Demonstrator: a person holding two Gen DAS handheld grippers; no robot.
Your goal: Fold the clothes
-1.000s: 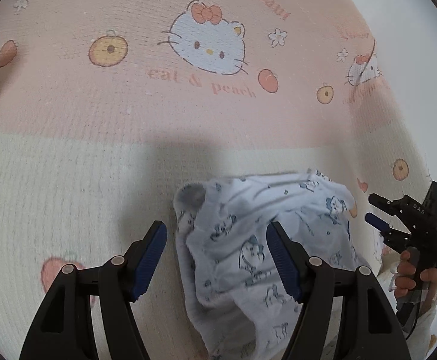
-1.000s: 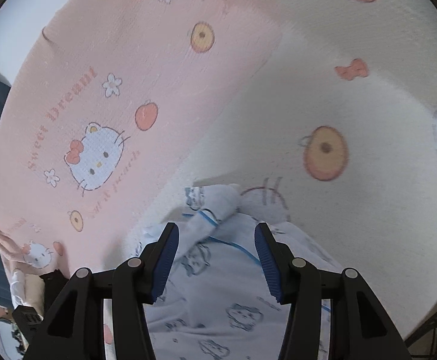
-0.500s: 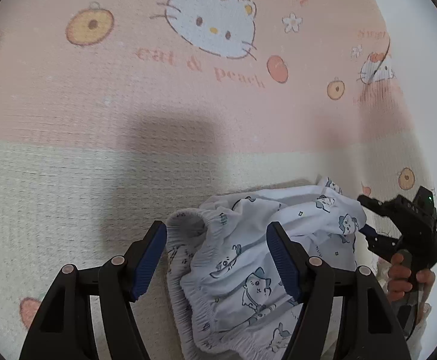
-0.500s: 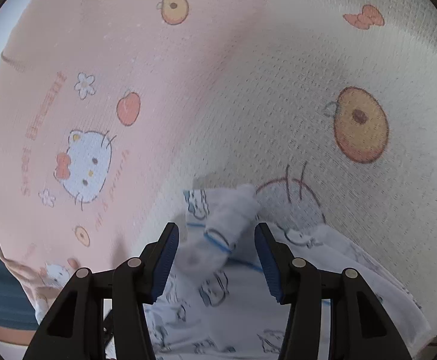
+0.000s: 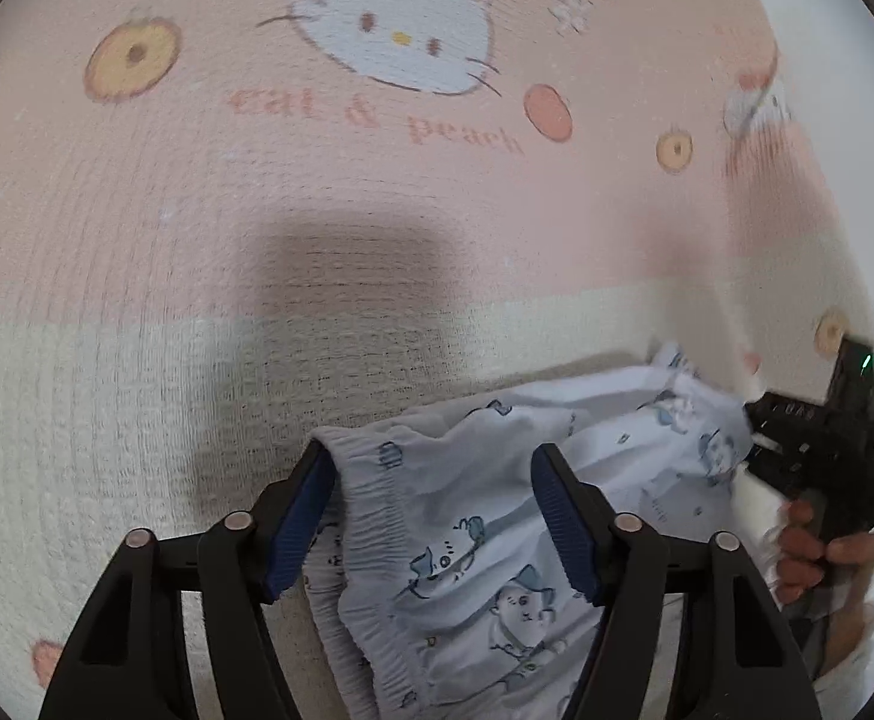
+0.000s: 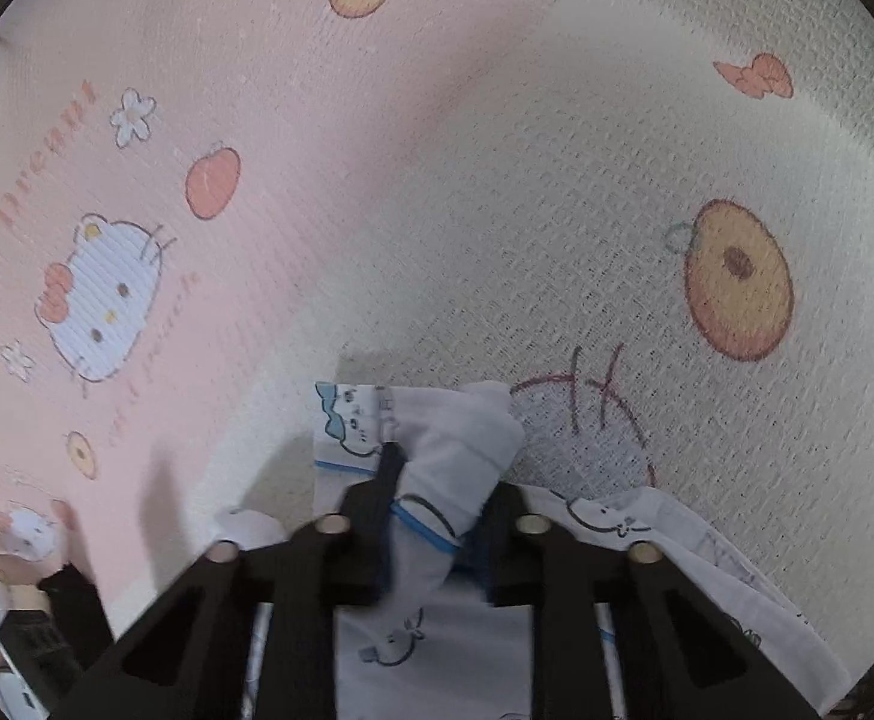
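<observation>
we are only starting on the fold: the small white printed garment (image 5: 484,516) is lying bunched and creased on the pink-and-cream cartoon blanket (image 5: 197,210), with no neat fold showing yet. our left gripper (image 5: 434,516) is closing around the elastic waistband, its blue pads not yet pressing the cloth. our right gripper (image 6: 437,516) is closing on a blue-trimmed corner, the fabric already pinched between its jaws. spreading, smoothing and folding are all waiting.

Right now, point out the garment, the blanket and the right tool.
garment (image 5: 466,546): left wrist view, printed cloth below the waistband.
blanket (image 5: 197,192): left wrist view, bare pink part.
right tool (image 6: 437,531): right wrist view, between its fingertips.
</observation>
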